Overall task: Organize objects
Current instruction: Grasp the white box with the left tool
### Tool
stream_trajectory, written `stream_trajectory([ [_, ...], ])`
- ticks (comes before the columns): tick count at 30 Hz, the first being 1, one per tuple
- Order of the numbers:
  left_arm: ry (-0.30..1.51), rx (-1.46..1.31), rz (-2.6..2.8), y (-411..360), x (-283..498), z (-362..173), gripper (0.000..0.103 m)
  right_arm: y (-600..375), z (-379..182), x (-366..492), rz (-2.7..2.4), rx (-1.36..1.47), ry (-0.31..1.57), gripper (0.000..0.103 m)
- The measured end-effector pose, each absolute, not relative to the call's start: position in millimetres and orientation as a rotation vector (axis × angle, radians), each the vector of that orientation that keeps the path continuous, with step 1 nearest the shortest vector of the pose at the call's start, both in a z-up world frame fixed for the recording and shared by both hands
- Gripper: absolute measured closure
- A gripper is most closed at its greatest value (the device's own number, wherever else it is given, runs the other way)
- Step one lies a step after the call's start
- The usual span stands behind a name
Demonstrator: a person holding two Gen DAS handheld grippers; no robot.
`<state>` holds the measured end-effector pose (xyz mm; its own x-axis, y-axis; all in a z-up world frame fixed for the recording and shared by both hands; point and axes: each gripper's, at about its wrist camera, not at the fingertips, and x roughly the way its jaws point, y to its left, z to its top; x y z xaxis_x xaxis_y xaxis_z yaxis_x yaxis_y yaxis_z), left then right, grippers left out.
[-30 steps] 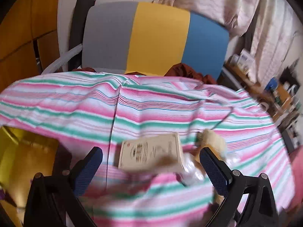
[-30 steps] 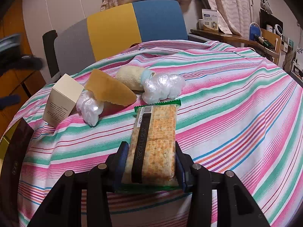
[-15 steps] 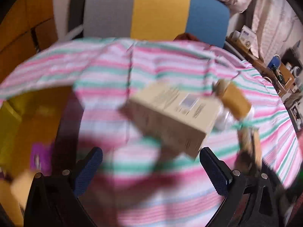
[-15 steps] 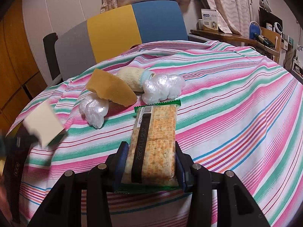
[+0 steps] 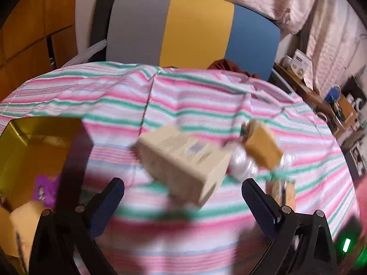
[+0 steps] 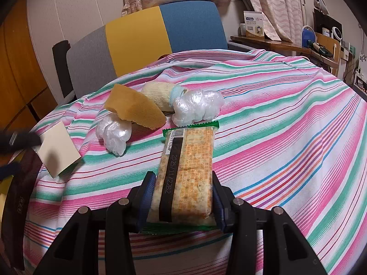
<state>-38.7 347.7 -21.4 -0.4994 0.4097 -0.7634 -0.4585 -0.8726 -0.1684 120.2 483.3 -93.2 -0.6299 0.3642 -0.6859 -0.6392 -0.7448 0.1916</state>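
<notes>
My right gripper [image 6: 182, 198] clamps the crackers [image 6: 187, 174] on the cloth [image 6: 286, 119]. My left gripper [image 5: 182, 202] gapes, box [image 5: 183, 163] apparently loose; next, lift crackers toward the bin [image 5: 43, 146].

Landmark = cracker pack [image 6: 187, 174], on cloth [image 6: 286, 119], w/ its near end betw. right gripper [image 6: 182, 197] pads. Just behind pack: wrapped bundle [image 6: 198, 108]; roll [image 6: 160, 94] behind that. Behind-left of pack: sponge [image 6: 135, 110], resting on 2nd bundle [image 6: 113, 135]. Far left of pack: box [image 6: 58, 149], at cloth edge. Chair [image 6: 142, 43] behind all.
</notes>
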Motion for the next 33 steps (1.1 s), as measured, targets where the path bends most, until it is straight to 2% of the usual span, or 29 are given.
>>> stream_trajectory([
  [6, 0.333, -1.217, 2.438, 379, -63, -39, 0.0, 483, -93, 121, 2.347, -0.854, 0.58, 0.057],
  [15, 0.101, -1.293, 2.407, 299, -31, -61, 0.0, 483, -93, 122, 2.349, -0.852, 0.582, 0.057],
  [24, 0.174, -1.049, 2.472, 321, -36, -45, 0.0, 483, -94, 121, 2.348, -0.853, 0.577, 0.057],
  [25, 0.19, -1.055, 2.482, 324, -40, -47, 0.002, 482, -94, 121, 2.348, -0.853, 0.576, 0.057],
  [27, 0.194, -1.065, 2.455, 328, -47, -54, 0.028, 482, -94, 121, 2.349, -0.853, 0.576, 0.057],
  [28, 0.205, -1.076, 2.435, 330, -49, -57, 0.034, 482, -94, 121, 2.349, -0.853, 0.576, 0.057],
  [29, 0.232, -1.094, 2.416, 332, -51, -63, 0.046, 482, -94, 121, 2.348, -0.853, 0.575, 0.057],
  [30, 0.249, -1.112, 2.41, 332, -52, -70, 0.053, 482, -94, 121, 2.348, -0.853, 0.575, 0.057],
  [33, 0.216, -1.121, 2.397, 325, -48, -82, 0.052, 482, -94, 121, 2.349, -0.853, 0.575, 0.057],
])
